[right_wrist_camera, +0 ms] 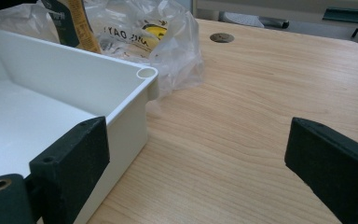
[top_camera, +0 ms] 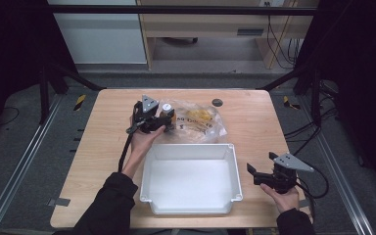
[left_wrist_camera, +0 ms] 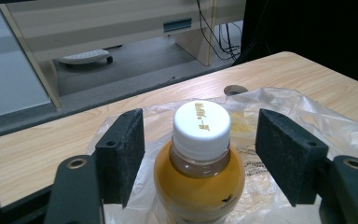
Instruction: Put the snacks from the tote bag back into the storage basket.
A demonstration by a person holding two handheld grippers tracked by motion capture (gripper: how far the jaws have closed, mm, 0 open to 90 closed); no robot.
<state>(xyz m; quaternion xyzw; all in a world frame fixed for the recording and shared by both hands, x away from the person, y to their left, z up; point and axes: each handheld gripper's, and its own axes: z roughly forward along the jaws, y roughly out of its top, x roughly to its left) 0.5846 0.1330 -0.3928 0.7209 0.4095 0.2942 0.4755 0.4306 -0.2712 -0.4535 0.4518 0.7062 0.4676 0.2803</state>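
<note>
The bottle (left_wrist_camera: 199,163) stands upright on the bench (top_camera: 112,127), just behind the far left corner of the white tub (top_camera: 191,178), and it touches the plastic bag (top_camera: 200,120) beside it. It is a small round bottle with amber liquid inside, a clear neck and a white ribbed screw cap that carries small golden letters. The left tongs (left_wrist_camera: 199,156) are around it, released: one black pad stands on each side of the neck and shoulder, and I see a gap on both sides, so nothing is gripped yet.

The step in hand seems to be the grasp of the bottle. To do it well, I think the pads should close below the cap, on the wider shoulder, evenly from both sides, because the body is smooth and curved and may slip or tip over. The pads look like rough foam, which should help. It is better not to pinch the bag together with the bottle.

The bag is thin, crinkled and half transparent, with yellow things inside. The tub is hard matte plastic, rectangular, with rounded corners, and it is empty. To the right of the tub, the right tongs (top_camera: 263,175) rest over the pale wood-grain bench, wide open and holding nothing.
</note>
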